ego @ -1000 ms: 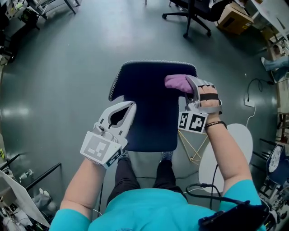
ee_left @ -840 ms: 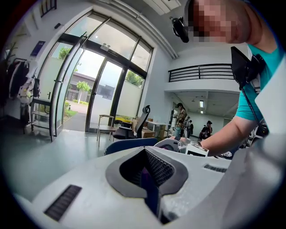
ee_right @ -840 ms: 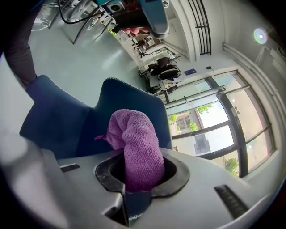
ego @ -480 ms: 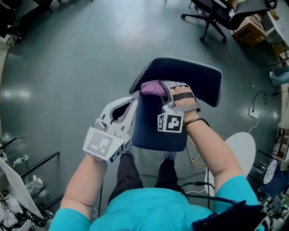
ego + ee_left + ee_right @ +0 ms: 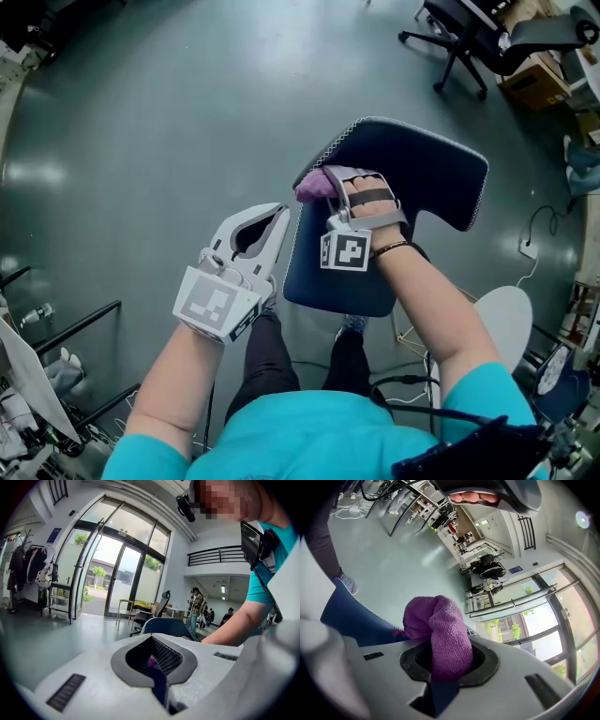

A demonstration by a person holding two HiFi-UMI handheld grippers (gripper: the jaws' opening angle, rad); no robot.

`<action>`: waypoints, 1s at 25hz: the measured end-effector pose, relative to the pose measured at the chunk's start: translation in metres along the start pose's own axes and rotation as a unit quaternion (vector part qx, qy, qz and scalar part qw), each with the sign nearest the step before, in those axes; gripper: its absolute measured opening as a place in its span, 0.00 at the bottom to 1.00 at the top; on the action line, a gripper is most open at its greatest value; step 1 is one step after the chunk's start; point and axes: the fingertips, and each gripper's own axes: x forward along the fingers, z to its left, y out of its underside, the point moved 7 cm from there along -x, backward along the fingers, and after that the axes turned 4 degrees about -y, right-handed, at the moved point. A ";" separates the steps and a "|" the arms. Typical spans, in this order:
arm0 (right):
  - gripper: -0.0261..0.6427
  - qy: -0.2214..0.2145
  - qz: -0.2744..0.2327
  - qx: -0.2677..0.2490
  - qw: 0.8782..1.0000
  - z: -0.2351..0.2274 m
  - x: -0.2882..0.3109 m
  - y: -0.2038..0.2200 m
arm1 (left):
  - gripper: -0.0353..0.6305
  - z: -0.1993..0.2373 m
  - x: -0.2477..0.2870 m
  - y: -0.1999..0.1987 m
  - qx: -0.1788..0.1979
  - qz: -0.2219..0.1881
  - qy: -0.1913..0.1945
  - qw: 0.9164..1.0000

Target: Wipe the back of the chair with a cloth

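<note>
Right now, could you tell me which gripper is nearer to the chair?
Right. The right gripper, shut on the purple cloth, is over the chair at its left edge; the left gripper is just off that edge, beside it.

Cloth carried across the chair to its left edge.
Within the last second the right gripper (image 5: pixel 327 175) has taken the purple cloth (image 5: pixel 310 186) from the upper right of the dark blue chair (image 5: pixel 427 173) to its left stitched edge. In the head view the chair now appears turned clockwise. The left gripper (image 5: pixel 279 216) no longer overlaps that edge; its tips sit just beside it.
</note>
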 end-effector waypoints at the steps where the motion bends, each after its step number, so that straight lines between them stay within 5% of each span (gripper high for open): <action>1: 0.17 0.002 0.002 -0.004 1.000 0.000 0.001 0.001 | 0.04 0.000 0.000 0.001 -0.001 0.000 0.000 1.000; 18: 0.17 -0.029 0.061 -0.074 0.995 0.032 0.013 0.042 | 0.04 -0.009 0.001 0.000 0.005 0.014 0.042 0.999; 25: 0.17 -0.030 0.090 -0.130 0.987 0.048 -0.008 0.130 | 0.04 -0.064 0.052 0.001 0.012 0.021 0.059 0.998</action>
